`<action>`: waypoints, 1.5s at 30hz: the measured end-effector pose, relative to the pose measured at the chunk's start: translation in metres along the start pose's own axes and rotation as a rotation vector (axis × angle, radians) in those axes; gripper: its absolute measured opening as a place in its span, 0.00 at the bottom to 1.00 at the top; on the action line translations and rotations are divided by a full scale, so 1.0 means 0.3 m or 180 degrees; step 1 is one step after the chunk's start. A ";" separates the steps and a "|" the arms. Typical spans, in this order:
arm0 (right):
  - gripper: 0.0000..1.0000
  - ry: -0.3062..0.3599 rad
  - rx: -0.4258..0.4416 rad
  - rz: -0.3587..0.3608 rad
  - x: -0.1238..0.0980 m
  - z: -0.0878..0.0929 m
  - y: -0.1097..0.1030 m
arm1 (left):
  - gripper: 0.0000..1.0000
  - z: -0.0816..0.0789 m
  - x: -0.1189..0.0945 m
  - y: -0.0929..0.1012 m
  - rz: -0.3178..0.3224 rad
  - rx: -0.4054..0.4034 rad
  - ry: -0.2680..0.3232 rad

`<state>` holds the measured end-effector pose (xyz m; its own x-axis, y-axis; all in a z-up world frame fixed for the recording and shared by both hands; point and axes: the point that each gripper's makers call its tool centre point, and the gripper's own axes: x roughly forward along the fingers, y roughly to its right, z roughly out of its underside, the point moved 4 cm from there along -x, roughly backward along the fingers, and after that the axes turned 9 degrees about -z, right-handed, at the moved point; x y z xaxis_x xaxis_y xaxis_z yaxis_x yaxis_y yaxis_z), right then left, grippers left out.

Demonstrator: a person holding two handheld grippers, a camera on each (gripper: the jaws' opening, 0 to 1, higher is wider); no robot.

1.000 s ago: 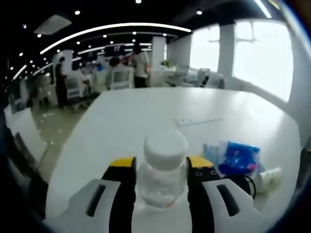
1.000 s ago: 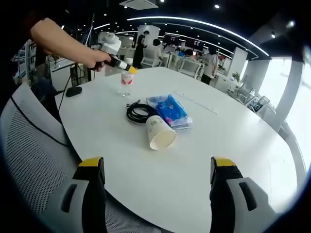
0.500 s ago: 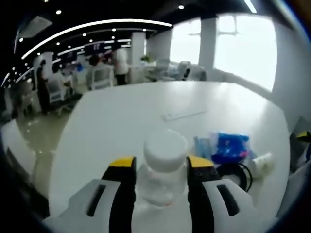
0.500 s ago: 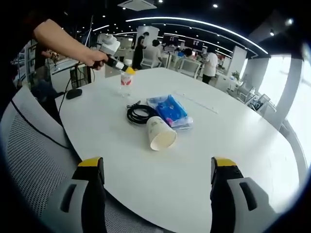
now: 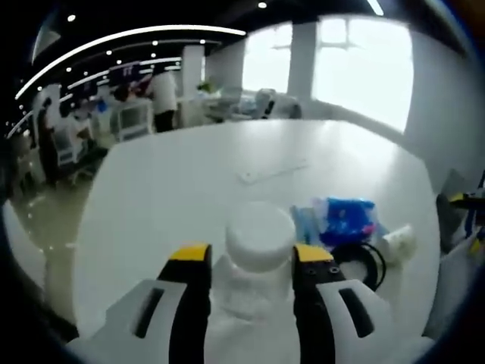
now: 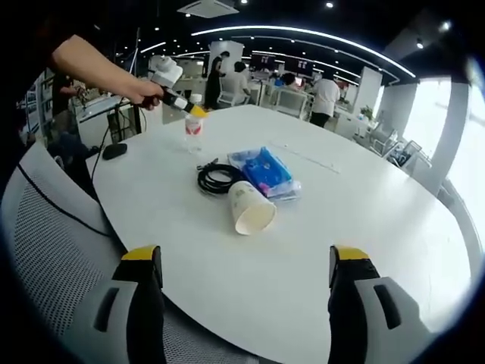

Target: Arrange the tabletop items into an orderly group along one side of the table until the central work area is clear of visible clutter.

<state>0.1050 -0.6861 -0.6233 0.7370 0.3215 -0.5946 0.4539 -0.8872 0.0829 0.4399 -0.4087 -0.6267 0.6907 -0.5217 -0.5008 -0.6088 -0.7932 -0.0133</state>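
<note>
White tabletop (image 6: 318, 250) spread under an open-plan office. No writing could be read; the clear bottle (image 5: 256, 280) bore a red label, its text too small. Right gripper (image 6: 246, 303) hung wide open, holding nothing. Beyond it lay a tipped paper cup (image 6: 250, 208), black cable coil (image 6: 214, 177) and blue packet (image 6: 265, 171). Farther off, left gripper (image 5: 250, 262) clamped the white-capped bottle near the table's edge.

The left gripper view sat low and close behind the bottle (image 5: 260, 250) between its jaws, facing across the white surface (image 5: 189, 189) toward bright windows. The right gripper view looked from the surface's near edge, higher and farther back. Both shared the bottle (image 6: 194, 126), blue packet (image 5: 347, 222), black cable (image 6: 217, 178) and paper cup (image 6: 251, 206). The left claw (image 6: 193, 111) showed at the right gripper view's far left.
</note>
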 end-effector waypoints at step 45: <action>0.95 0.0115 0.0092 0.0012 -0.003 -0.014 0.002 | 0.45 0.012 0.013 -0.018 -0.1014 -0.0934 0.0162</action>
<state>0.1069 -0.6856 -0.6193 0.7565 0.3293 -0.5651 0.4367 -0.8975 0.0616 0.4445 -0.4055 -0.6317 0.8488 -0.2454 -0.4682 -0.2305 -0.9689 0.0900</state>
